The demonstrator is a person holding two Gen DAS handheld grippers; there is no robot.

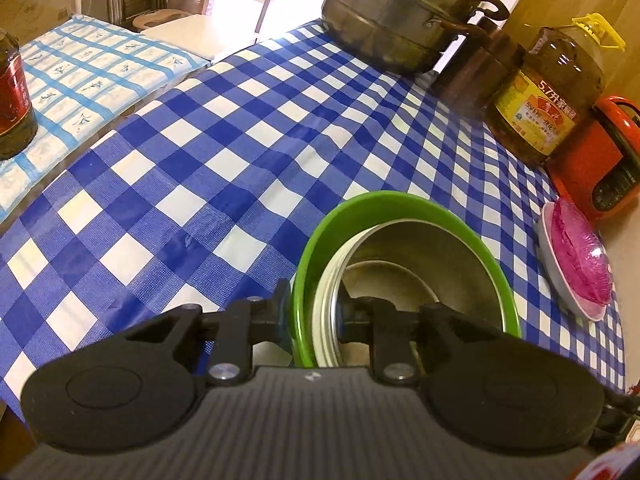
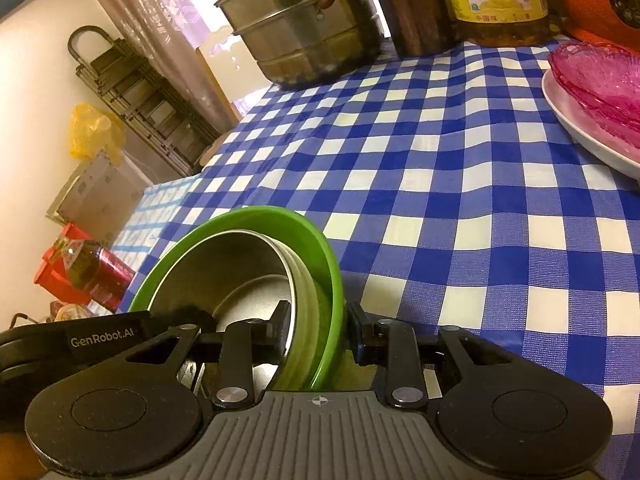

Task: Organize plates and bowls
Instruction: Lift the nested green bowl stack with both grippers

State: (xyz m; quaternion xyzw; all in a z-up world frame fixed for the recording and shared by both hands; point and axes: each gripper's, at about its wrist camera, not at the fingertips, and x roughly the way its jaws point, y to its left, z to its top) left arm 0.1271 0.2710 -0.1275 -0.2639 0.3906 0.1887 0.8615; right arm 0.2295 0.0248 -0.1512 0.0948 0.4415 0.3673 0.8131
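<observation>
A green bowl (image 1: pixel 400 208) with metal bowls (image 1: pixel 436 264) nested inside is held over the blue checked tablecloth (image 1: pixel 240 140). My left gripper (image 1: pixel 312 320) is shut on its left rim, one finger outside, one inside. My right gripper (image 2: pixel 318 330) is shut on the opposite rim of the same green bowl (image 2: pixel 276 220), with the metal bowls (image 2: pixel 240 264) showing inside. A white plate (image 2: pixel 580 128) carrying pink glass dishes (image 2: pixel 600 76) lies to the right; it also shows in the left wrist view (image 1: pixel 560 272).
A stacked steel steamer pot (image 1: pixel 400 12), a copper canister (image 1: pixel 476 68), a large oil jug (image 1: pixel 552 92) and an orange appliance (image 1: pixel 600 160) stand along the far and right side. A dark bottle (image 1: pixel 12 92) stands on the light blue cloth at left.
</observation>
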